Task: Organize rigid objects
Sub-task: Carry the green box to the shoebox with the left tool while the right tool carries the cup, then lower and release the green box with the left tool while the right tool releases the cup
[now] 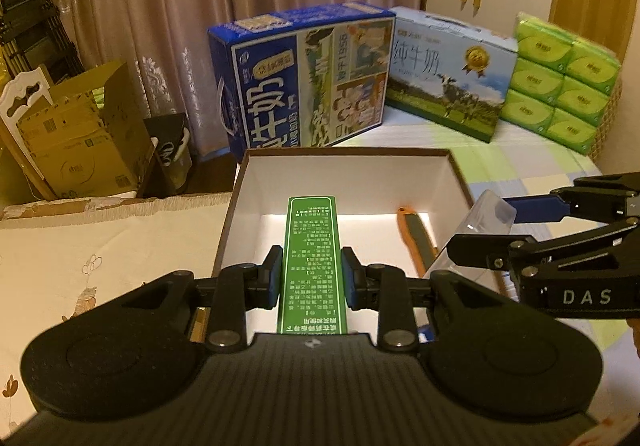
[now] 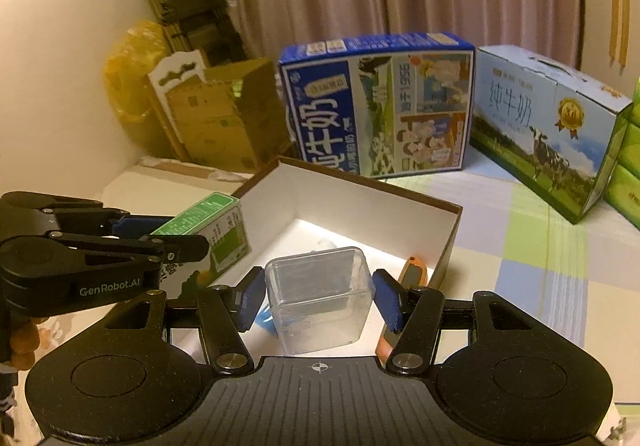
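1. Left gripper [image 1: 310, 276] clamps the green carton [image 1: 310, 266], poised over the open white box [image 1: 344, 174].
2. Right gripper [image 2: 318, 300] grips the clear plastic case [image 2: 318, 298] above that box, orange knife [image 2: 416, 270] inside.

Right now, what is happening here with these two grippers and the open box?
A person holds a gripper in each hand above an open white-lined box on the table. The left gripper is shut on a green carton, and the right gripper grips a clear plastic case. Both things hang above the box, not yet set down. An orange utility knife already lies inside, along the box's right wall.
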The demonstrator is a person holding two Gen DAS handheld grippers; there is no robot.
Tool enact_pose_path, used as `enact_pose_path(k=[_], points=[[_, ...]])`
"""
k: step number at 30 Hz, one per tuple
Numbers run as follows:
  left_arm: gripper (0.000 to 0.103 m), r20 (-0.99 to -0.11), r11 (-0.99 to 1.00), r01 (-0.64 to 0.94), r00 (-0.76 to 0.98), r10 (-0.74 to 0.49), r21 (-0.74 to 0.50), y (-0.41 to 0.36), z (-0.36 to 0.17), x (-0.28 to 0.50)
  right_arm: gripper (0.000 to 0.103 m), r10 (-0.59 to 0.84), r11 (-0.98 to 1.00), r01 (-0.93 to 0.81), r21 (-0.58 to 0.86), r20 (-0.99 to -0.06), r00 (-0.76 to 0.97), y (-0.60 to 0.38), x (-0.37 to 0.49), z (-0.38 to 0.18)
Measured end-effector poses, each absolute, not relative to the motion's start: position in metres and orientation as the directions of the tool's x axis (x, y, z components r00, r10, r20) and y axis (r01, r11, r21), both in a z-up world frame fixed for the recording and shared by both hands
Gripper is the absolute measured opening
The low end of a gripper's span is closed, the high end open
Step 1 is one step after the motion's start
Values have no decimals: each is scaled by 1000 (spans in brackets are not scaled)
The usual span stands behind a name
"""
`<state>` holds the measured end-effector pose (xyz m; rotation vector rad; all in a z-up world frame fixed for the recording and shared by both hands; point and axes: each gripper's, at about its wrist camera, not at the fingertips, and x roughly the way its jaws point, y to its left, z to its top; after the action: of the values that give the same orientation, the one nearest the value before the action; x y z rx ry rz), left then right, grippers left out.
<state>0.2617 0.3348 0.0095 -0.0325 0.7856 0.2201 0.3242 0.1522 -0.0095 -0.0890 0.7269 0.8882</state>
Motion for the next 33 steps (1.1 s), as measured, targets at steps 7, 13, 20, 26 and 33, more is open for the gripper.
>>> enact_pose_path(k=[7, 13, 20, 26, 33], points=[[26, -737, 980, -194, 656, 162, 43, 356, -13, 290, 55, 627, 680, -702, 209, -662, 410, 181, 341, -26], [26, -761, 983, -180, 633, 145, 38, 369, -28, 309, 55, 595, 705, -675, 216, -697, 399, 195, 353, -39], [30, -771, 988, -143, 624, 132, 54, 373, -41, 321, 55, 569, 732, -635, 246, -733, 372, 201, 365, -52], [33, -780, 987, -160, 614, 122, 28, 378, -42, 321, 56, 566, 739, -618, 270, -746, 351, 203, 370, -55], [43, -782, 984, -179, 610, 130, 24, 380, -34, 312, 70, 577, 742, -613, 272, -724, 377, 199, 367, -46]])
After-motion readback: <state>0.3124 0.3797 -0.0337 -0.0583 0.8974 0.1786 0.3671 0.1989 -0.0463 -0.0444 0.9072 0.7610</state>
